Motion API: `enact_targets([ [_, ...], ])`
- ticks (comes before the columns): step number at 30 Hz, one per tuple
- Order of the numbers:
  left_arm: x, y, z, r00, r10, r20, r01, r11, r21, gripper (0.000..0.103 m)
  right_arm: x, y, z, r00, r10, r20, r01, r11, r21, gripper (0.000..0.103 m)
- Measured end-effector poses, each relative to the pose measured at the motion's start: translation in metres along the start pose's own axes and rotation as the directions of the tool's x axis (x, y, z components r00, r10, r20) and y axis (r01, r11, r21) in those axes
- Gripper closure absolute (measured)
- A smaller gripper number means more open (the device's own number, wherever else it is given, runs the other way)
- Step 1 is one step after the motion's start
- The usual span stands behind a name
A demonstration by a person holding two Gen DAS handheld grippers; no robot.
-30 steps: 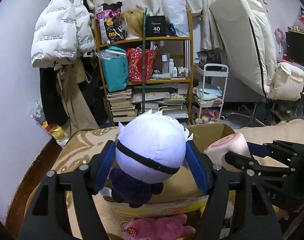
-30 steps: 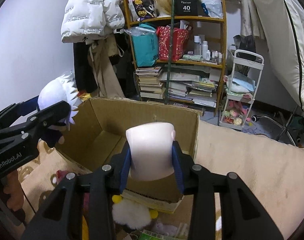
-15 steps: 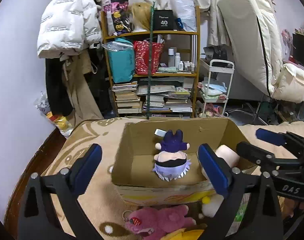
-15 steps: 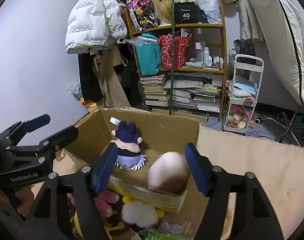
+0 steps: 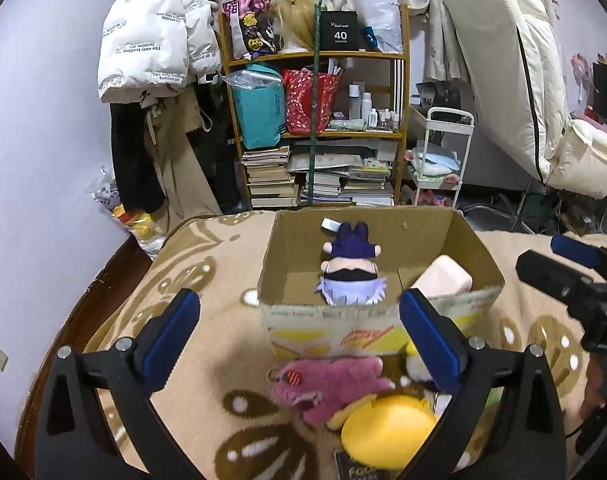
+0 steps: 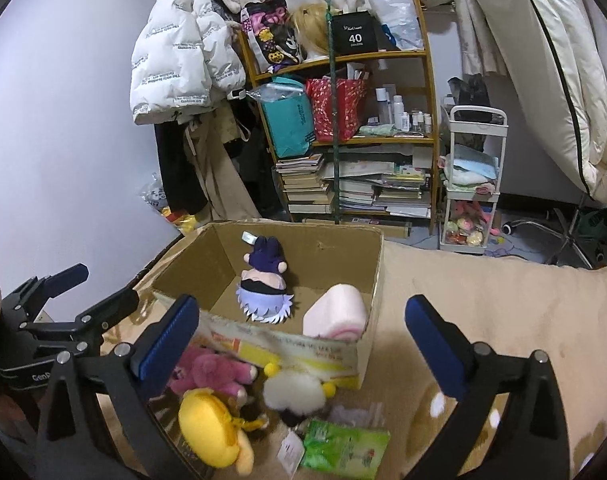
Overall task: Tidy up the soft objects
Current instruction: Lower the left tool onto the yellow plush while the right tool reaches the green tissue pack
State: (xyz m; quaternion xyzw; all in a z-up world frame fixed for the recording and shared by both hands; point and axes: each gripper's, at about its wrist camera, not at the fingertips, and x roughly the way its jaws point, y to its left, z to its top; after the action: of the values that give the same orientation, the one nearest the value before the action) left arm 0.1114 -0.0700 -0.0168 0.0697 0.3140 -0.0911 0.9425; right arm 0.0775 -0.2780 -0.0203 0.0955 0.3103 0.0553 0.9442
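An open cardboard box [image 5: 479, 248] [image 6: 377, 264] stands on the patterned blanket. Inside lie a white-haired plush doll in dark clothes [image 5: 349, 276] [image 6: 263, 288], head toward me, and a pink roll-shaped plush [image 5: 443, 278] [image 6: 335, 316]. In front of the box lie a pink plush [image 5: 327, 380] [image 6: 211, 368], a yellow plush [image 5: 387, 432] [image 6: 207, 428] and a white fluffy plush [image 6: 293, 394]. My left gripper [image 5: 299, 336] is open and empty, above the pink plush. My right gripper [image 6: 301, 340] is open and empty, above the box's front edge.
A green packet [image 6: 343, 448] lies on the blanket near the toys. A bookshelf [image 5: 319, 132] with bags and books, a white trolley [image 5: 439, 160], hanging coats [image 5: 155, 40] and a mattress [image 5: 511, 72] stand behind the bed. The right gripper shows at the right edge of the left wrist view [image 5: 575, 276].
Both grippers opened and let go: the doll and the pink roll dropped into the box. Both grippers then pulled back and up from the box.
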Motion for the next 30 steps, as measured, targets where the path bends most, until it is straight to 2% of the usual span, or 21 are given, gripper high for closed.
enact_targets([
  [5,-0.016,0.001,-0.009,1.0,0.011,-0.008,-0.011,1.0,0.0,0.004,-0.02,0.005,-0.007,1.0,-0.011,-0.004,0.011,1.0,-0.027,0.0],
  [17,-0.035,-0.01,-0.029,0.998,0.024,-0.052,-0.022,0.999,0.038,0.004,-0.052,0.001,-0.027,0.999,-0.036,-0.03,0.036,0.999,0.015,0.0],
  [30,-0.015,-0.013,-0.039,0.994,0.044,-0.101,-0.039,0.997,0.059,0.004,-0.033,-0.01,-0.039,0.99,-0.08,-0.116,0.084,0.996,0.036,0.0],
])
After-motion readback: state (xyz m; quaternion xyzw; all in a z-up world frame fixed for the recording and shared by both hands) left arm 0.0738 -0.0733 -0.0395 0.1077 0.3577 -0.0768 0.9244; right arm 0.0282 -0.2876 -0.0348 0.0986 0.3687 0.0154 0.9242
